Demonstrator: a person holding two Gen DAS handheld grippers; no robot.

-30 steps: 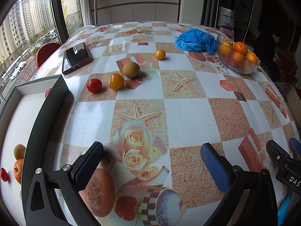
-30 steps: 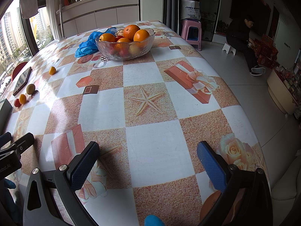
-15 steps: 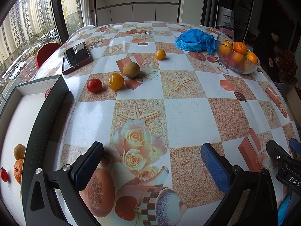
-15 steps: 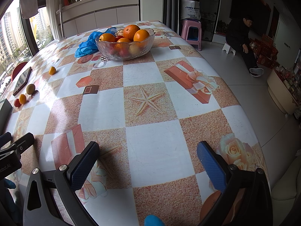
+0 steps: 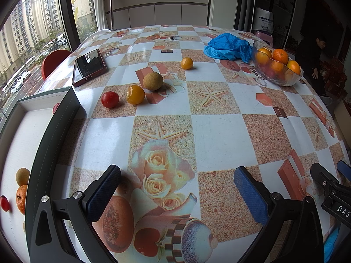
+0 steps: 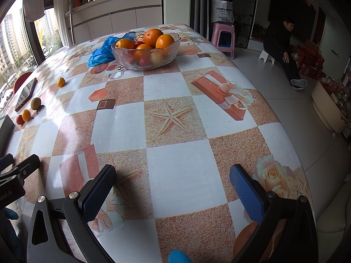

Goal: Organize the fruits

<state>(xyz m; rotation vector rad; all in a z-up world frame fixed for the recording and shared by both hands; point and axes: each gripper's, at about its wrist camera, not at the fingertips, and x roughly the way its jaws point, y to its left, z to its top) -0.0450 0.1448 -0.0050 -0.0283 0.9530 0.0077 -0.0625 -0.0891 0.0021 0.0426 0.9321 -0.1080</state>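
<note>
Loose on the patterned table lie a red tomato [image 5: 110, 99], a yellow-orange fruit [image 5: 135, 94], a brown kiwi [image 5: 153, 81] and a small orange [image 5: 187, 63]. A glass bowl [image 6: 145, 59] at the far side holds oranges [image 6: 153, 37] and other fruit. A white tray with a dark rim [image 5: 54, 131] on the left holds a kiwi [image 5: 22, 176], an orange [image 5: 21, 198] and a small red fruit [image 5: 4, 203]. My left gripper [image 5: 176, 188] is open over the near table, empty. My right gripper [image 6: 172, 186] is open too, empty, well short of the bowl.
A phone in a red case [image 5: 88, 66] lies far left beside the loose fruit. A crumpled blue plastic bag [image 5: 228, 47] sits next to the bowl. A person [image 6: 283, 50] sits on a low stool beyond the table's right edge. A pink stool [image 6: 222, 37] stands behind the table.
</note>
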